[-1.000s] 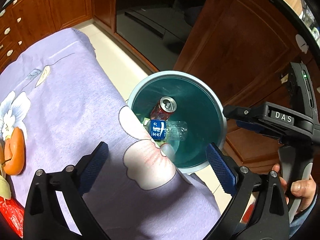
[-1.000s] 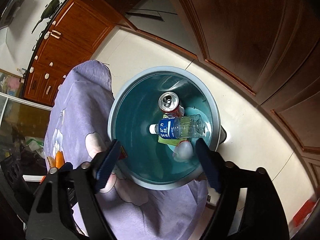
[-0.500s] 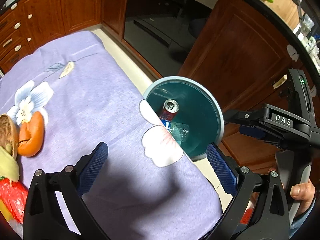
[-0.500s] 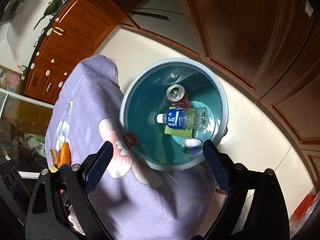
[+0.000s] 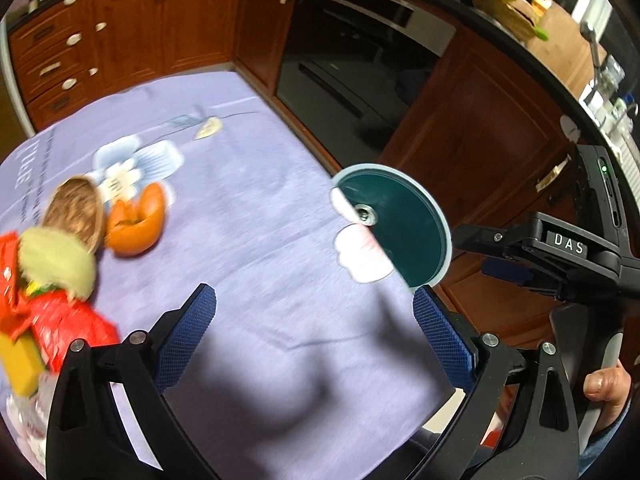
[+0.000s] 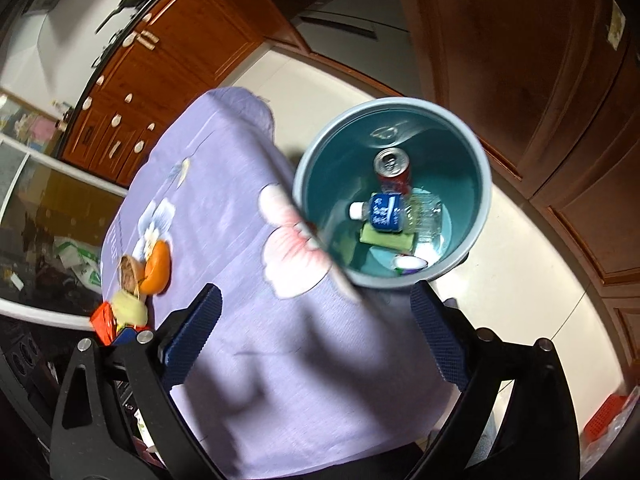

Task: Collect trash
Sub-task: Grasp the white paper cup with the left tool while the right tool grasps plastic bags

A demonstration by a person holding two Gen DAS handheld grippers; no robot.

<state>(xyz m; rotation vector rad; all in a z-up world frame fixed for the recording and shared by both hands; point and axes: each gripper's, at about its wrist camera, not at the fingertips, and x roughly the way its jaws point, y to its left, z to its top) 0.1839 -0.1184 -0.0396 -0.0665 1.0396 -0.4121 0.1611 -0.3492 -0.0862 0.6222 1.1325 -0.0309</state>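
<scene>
A teal trash bin [image 6: 476,216] stands on the floor beside the purple-clothed table [image 6: 224,240]; it also shows in the left wrist view [image 5: 442,236]. Inside lie a red can [image 6: 392,170], a clear bottle with a blue label [image 6: 394,212], a green packet [image 6: 386,240] and a small white cup [image 6: 410,263]. On the table's left lie orange peel [image 5: 136,220], a brown shell [image 5: 74,210], a pale husk [image 5: 56,260] and red wrappers [image 5: 64,328]. My left gripper [image 5: 314,338] is open and empty above the table. My right gripper [image 6: 316,332] is open and empty above the table edge.
Wooden cabinets [image 5: 120,36] and a dark oven [image 5: 352,64] stand behind the table. The right gripper's body [image 5: 568,252] with a hand sits at the right of the left wrist view. Pale floor tiles [image 6: 520,272] surround the bin. A yellow box [image 5: 18,360] lies at the table's left edge.
Both grippers have pulled back from over the bin toward the table. The left view has swung left, so the peel and wrappers now show.
</scene>
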